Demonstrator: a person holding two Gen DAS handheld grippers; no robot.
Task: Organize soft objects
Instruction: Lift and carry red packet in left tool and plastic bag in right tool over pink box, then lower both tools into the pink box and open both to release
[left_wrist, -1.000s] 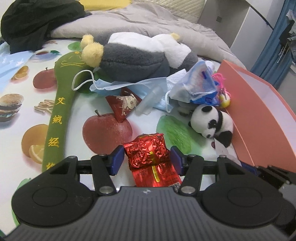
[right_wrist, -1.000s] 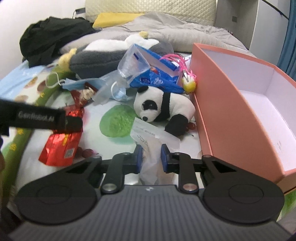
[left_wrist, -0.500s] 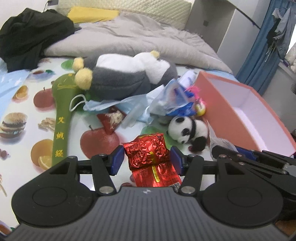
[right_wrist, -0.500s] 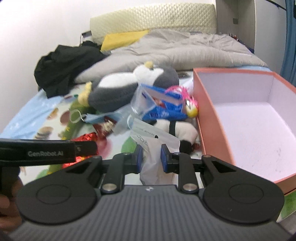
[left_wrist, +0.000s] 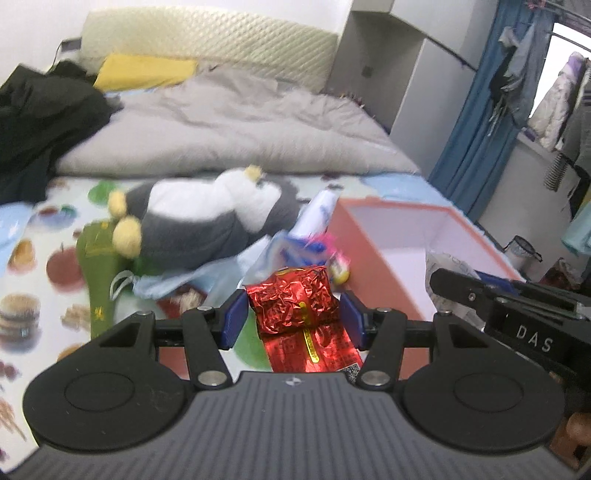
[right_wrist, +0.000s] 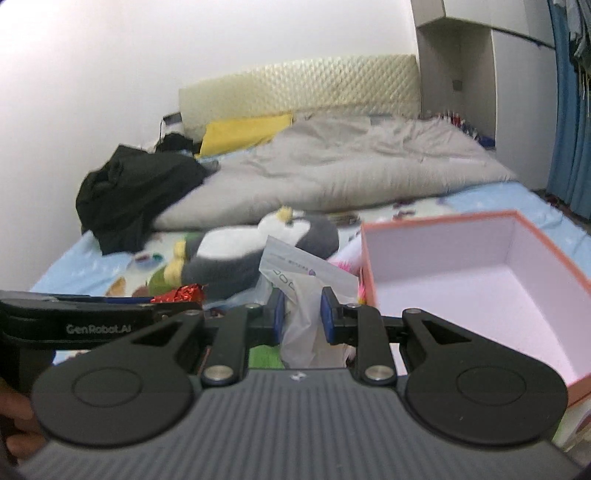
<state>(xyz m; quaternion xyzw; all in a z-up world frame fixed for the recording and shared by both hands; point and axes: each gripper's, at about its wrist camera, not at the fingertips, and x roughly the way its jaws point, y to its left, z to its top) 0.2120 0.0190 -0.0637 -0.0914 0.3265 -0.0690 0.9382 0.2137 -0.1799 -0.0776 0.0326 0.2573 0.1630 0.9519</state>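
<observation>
Red crinkled foil of a snack packet (left_wrist: 293, 299) is clamped between the blue pads of the left gripper (left_wrist: 292, 314), held up above the bed. The right gripper (right_wrist: 302, 314) grips a clear plastic bag (right_wrist: 301, 295) in the same way. Beside them stands the open pink box (right_wrist: 480, 236); behind lies a grey-and-white plush toy (left_wrist: 207, 218).

Box (left_wrist: 369, 266): on the bed (left_wrist: 44, 280) — right of my foil packet (left_wrist: 293, 301)
Plush penguin (left_wrist: 207, 225): behind it, left of the box
</observation>
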